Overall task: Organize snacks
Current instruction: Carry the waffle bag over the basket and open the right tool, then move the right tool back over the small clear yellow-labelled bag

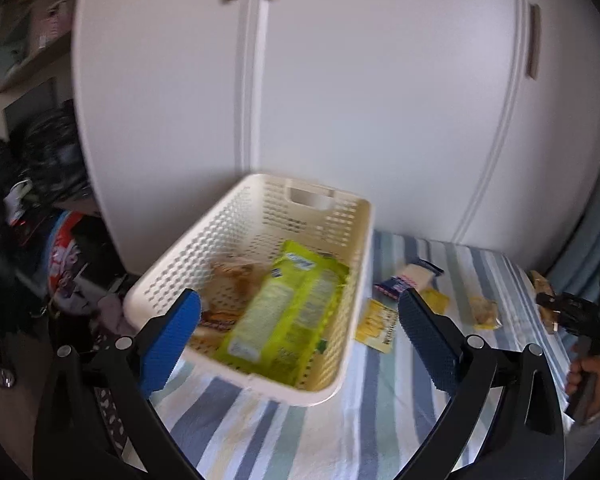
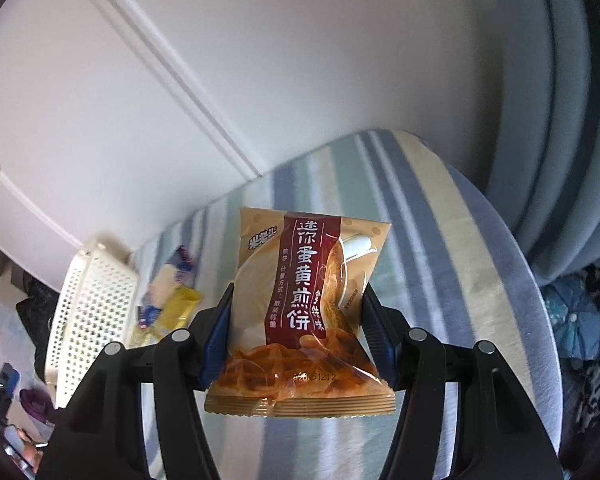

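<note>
Right gripper (image 2: 298,336) had its jaws clamped on a packet (image 2: 306,304), presumably headed for the basket (image 1: 256,240); left gripper (image 1: 300,332) hung wide open, holding nothing.

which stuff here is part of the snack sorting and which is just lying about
Part of the job:
- white basket
- green packet in it
- brown waffle snack in the right tongs
- loose packets on the striped cloth

Just lying about:
- clothes pile
- white cupboard
</note>
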Demonstrator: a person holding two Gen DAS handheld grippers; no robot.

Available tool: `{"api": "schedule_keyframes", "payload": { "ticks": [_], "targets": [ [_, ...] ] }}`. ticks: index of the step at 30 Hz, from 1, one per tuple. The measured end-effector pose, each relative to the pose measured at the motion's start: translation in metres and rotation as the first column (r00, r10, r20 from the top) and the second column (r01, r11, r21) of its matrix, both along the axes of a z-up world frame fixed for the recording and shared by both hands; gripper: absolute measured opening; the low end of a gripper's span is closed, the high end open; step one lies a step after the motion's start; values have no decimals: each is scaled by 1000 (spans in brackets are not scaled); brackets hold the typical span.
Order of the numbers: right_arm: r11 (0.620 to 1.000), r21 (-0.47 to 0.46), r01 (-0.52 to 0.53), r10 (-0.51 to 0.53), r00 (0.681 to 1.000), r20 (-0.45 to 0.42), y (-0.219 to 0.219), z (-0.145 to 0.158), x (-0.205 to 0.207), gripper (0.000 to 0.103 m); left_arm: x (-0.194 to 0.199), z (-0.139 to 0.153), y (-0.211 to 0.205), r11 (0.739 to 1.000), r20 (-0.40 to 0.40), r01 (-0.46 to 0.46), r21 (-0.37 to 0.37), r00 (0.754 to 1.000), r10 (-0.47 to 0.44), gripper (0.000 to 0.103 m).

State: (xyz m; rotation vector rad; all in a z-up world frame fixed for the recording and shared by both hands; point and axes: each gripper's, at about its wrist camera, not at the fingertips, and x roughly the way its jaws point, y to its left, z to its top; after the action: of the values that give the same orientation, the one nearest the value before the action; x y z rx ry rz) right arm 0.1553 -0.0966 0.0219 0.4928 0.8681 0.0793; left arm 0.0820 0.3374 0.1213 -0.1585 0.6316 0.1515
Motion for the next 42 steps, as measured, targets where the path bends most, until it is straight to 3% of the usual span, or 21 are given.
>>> {"api": "schedule_keyframes", "payload": {
  "ticks": [5, 12, 20, 26, 34, 42],
  "targets": [
    [997, 14, -81, 81, 997, 17, 35, 15, 1, 59, -19, -4, 9, 993, 26, -74, 87, 997, 72, 100],
    [974, -30, -226, 227, 973, 43, 117, 51, 12, 59, -43, 0, 9, 982, 68, -72, 172, 996, 61, 100],
    [911, -117, -394, 404, 912, 76, 243, 92, 23, 59, -70, -6, 28, 989, 91, -67, 129, 994, 55, 100],
    [873, -162, -459, 473, 879, 58, 317, 99, 35, 59, -91, -2, 51, 991, 114, -89, 101, 990, 78, 100],
    [850, -203, -486, 498, 867, 8, 374, 87, 54, 59, -112, 3, 77, 987, 143, -134, 89, 982, 121, 100],
    [837, -207, -507, 518, 855, 0, 395, 83, 62, 64, -118, 1, 89, 986, 142, -154, 68, 979, 143, 100]
  ]
}}
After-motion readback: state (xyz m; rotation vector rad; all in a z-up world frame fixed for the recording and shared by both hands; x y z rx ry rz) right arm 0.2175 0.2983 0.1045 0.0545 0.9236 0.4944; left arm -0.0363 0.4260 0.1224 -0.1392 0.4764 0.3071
